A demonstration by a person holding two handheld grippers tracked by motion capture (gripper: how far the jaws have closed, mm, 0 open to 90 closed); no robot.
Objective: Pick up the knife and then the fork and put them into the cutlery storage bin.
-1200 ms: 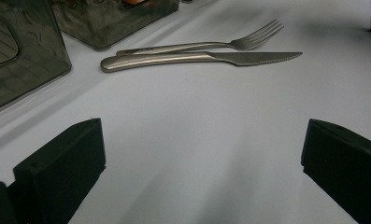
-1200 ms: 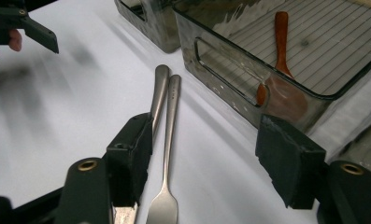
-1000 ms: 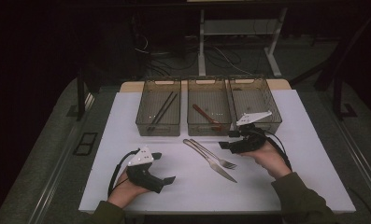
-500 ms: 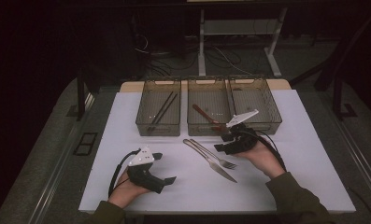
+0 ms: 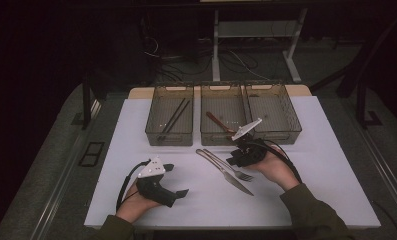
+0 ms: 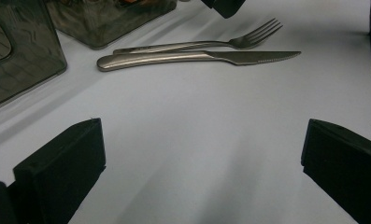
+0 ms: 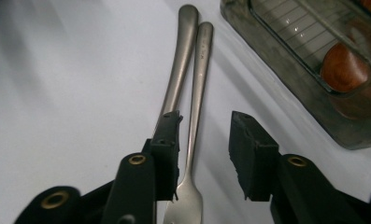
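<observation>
Right gripper (image 7: 204, 158) is down over the fork (image 7: 192, 154), jaws straddling its neck. They have just been closing, but there is a gap on both sides, so nothing is pinched yet. Fork sits between them, flat on the white table (image 5: 336, 165), just in front of the middle bin (image 5: 223, 120).

Main risk: the knife (image 7: 176, 79) lies right against the fork, handles touching along most of their length. In the right gripper view the left jaw comes down on or over the knife, not in the slot between the two. If it closes like this I'd expect one of:
- it grabs both pieces, and the knife drops partway through the lift
- the jaw rides the knife edge, pushes it sideways and spins the fork out of the pinch
- the pads close on the thin neck only, the heavy handle sags and the fork pivots or slips

Flat steel on a smooth sheet also gives the pads little to get under, so a shallow approach could just skate the fork toward the bins.

The middle bin already holds a wooden spoon (image 5: 217, 121), the left one (image 5: 170, 117) chopsticks (image 5: 174, 118). The right bin (image 5: 272, 112) looks bare, a likely target, though that's a guess. Its wall is close, so a swinging fork could clip the rim.

Left gripper (image 5: 172, 179) rests on the table, well apart from the cutlery, jaws spread wide with nothing between them. No risk from that side.
</observation>
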